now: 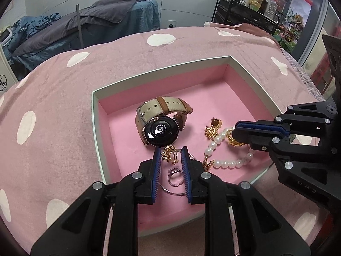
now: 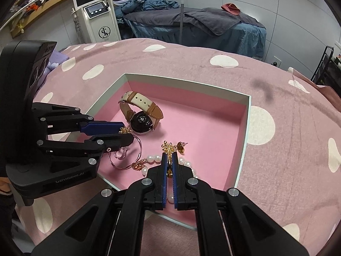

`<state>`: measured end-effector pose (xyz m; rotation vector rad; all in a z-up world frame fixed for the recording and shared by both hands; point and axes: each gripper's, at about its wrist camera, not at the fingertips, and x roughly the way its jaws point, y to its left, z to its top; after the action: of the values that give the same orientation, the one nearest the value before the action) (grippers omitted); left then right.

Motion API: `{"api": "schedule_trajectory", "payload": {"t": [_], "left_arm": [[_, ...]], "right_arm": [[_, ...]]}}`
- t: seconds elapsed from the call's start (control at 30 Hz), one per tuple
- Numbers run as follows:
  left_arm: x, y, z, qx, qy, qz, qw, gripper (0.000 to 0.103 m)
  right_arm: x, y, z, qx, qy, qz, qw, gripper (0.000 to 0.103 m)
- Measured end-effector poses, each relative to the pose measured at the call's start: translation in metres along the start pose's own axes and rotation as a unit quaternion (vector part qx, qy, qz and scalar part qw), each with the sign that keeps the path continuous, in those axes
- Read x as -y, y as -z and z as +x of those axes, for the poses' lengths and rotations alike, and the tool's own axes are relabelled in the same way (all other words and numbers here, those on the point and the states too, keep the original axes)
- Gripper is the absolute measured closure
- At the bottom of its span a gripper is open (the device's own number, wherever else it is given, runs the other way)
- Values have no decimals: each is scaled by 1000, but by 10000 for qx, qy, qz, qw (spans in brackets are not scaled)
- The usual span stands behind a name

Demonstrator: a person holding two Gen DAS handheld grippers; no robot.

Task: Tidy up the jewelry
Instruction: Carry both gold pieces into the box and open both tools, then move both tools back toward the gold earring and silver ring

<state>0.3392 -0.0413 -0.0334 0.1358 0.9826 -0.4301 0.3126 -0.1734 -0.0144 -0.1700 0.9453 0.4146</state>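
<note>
An open box with a pink lining [image 1: 213, 98] [image 2: 213, 123] lies on the spotted pink cover. In it are a watch with a tan strap [image 1: 161, 125] [image 2: 141, 115], a pearl bracelet [image 1: 226, 162] [image 2: 153, 159], gold earrings [image 1: 213, 129] [image 2: 181, 147], a silver ring [image 1: 174, 176] and a thin bangle [image 2: 125, 160]. My left gripper [image 1: 170, 152] [image 2: 125, 133] is part open around a gold earring [image 1: 169, 153]. My right gripper [image 2: 169, 159] [image 1: 235, 131] is shut on another gold earring [image 2: 169, 149], above the pearl bracelet.
The pink cover with white spots [image 1: 64, 106] spreads around the box. A massage bed with grey and blue covers [image 2: 202, 21] stands behind, a white machine [image 2: 96, 10] at the back left, and a black trolley with bottles [image 1: 251, 6] at the right.
</note>
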Motion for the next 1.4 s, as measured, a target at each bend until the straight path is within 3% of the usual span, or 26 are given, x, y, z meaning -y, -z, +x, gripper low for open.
{"api": "schedule_trajectory", "payload": {"t": [0.1,0.17,0.23,0.37,0.47,0.57,0.67,0.8,1.13,1.4], "left_arm": [[1,1,-7,81,23,10,10000,74],[1,2,-18,238,9,8,9997,53],[2,3,-30,418,-100,64,9991,43],[-1,7,-59,796,-269,114,9964,21],[-4,19,-79,1079,-470,80,9930,13],[-5,37,-91,1238,-638,50,9902,9],[-1,58,-96,1292,-757,73,9887,8],[6,85,-99,1358,-927,129,9863,8],[29,142,-101,1214,-774,219,9893,8],[36,173,-102,1134,-880,23,9896,8]], "right_arm": [[2,0,-6,91,8,17,10000,99],[2,0,-11,168,4,-14,9999,96],[3,-1,-18,278,41,-51,9996,89],[5,3,-40,604,224,-76,9979,62],[8,9,-55,763,355,3,9965,46],[7,19,-69,879,354,18,9955,34],[3,31,-75,868,274,41,9958,31],[-6,47,-79,816,197,91,9964,30],[-39,90,-78,637,33,-126,9979,30],[-67,110,-69,446,-8,-450,9980,30]]}}
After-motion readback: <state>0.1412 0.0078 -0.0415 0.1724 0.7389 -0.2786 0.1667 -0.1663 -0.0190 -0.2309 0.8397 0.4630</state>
